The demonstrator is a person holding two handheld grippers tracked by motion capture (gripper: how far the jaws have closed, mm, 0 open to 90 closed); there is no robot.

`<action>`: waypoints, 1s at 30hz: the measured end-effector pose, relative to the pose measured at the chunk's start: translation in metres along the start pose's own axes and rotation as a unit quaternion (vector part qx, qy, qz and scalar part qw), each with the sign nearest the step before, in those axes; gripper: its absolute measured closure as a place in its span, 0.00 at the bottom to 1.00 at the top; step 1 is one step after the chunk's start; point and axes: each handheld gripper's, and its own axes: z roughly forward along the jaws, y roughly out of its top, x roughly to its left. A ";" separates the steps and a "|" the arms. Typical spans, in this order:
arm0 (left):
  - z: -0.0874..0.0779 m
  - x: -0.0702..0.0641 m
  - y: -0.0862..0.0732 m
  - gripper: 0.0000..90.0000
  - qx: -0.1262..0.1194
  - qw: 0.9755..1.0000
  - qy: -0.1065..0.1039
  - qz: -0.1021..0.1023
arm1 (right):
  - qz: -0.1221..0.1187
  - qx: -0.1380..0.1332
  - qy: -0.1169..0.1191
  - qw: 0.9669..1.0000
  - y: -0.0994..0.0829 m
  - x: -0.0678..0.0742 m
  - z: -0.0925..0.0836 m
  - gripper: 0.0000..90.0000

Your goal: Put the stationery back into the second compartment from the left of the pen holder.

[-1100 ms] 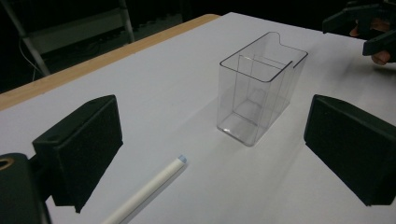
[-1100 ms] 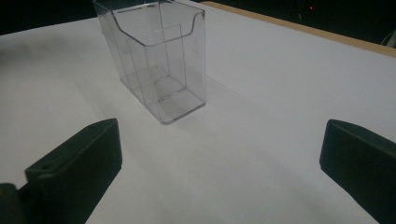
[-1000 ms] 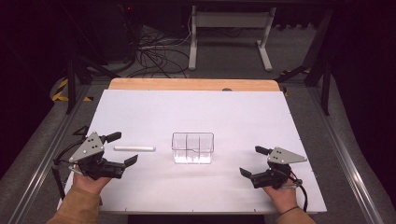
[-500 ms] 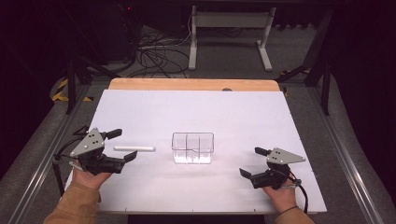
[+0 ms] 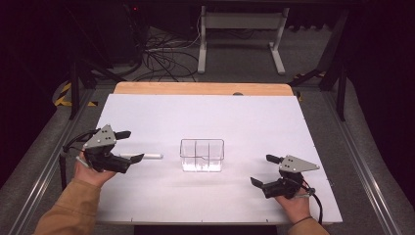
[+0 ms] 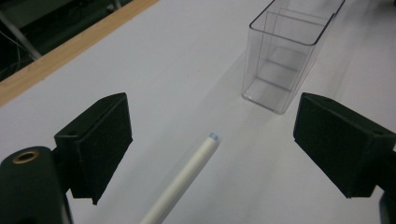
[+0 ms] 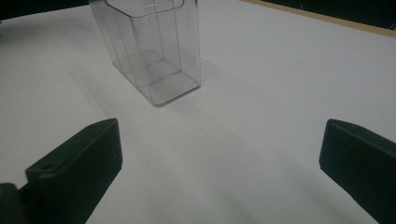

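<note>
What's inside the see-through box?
Nothing that can be seen. The clear box has thin walls splitting it into compartments, and through them the white table shows, in both gripper views too. The white stick lies outside it, on the table.

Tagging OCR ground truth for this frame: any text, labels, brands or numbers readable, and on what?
None readable in any view.
White cylindrical stick: plain, no print.
Clear plastic divided box: no label.
White table sheet: blank.
Grey three-cornered plates on the left hand-held gripper and right hand-held gripper: no marking legible.
</note>
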 end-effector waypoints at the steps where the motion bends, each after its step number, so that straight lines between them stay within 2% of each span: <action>1: 0.001 0.002 0.001 0.16 0.006 1.000 -0.003 0.002 | 0.000 0.000 0.000 1.000 0.000 0.000 0.000 0.00; 5: 0.004 0.010 0.002 0.18 0.014 1.000 -0.019 0.008 | 0.002 0.001 0.002 1.000 0.000 0.000 0.000 0.01; 11: 0.008 0.019 0.004 0.19 0.025 0.999 -0.025 0.018 | 0.006 0.003 0.003 1.000 0.000 -0.001 0.001 0.01; 15: 0.013 0.025 0.004 0.19 0.045 0.999 -0.021 0.015 | 0.004 0.005 0.003 1.000 -0.001 0.000 0.002 0.01; 17: 0.018 0.028 0.005 0.21 0.069 0.998 -0.005 0.000 | 0.004 0.007 0.003 1.000 -0.001 0.000 0.002 0.01; 18: 0.020 0.030 0.005 0.20 0.075 0.997 -0.008 0.000 | 0.004 0.008 0.003 1.000 -0.001 0.000 0.002 0.01; 22: 0.023 0.036 0.004 0.22 0.076 0.997 -0.013 0.002 | 0.005 0.010 0.003 1.000 -0.001 0.000 0.002 0.01; 25: 0.024 0.038 0.004 0.23 0.075 0.997 -0.026 0.007 | 0.005 0.010 0.003 1.000 -0.001 0.000 0.002 0.01; 27: 0.025 0.039 0.004 0.25 0.081 0.996 -0.043 0.007 | 0.005 0.011 0.003 1.000 -0.001 0.000 0.002 0.01; 30: 0.025 0.040 0.003 0.26 0.087 0.995 -0.048 0.015 | 0.005 0.011 0.003 1.000 -0.001 0.000 0.002 0.01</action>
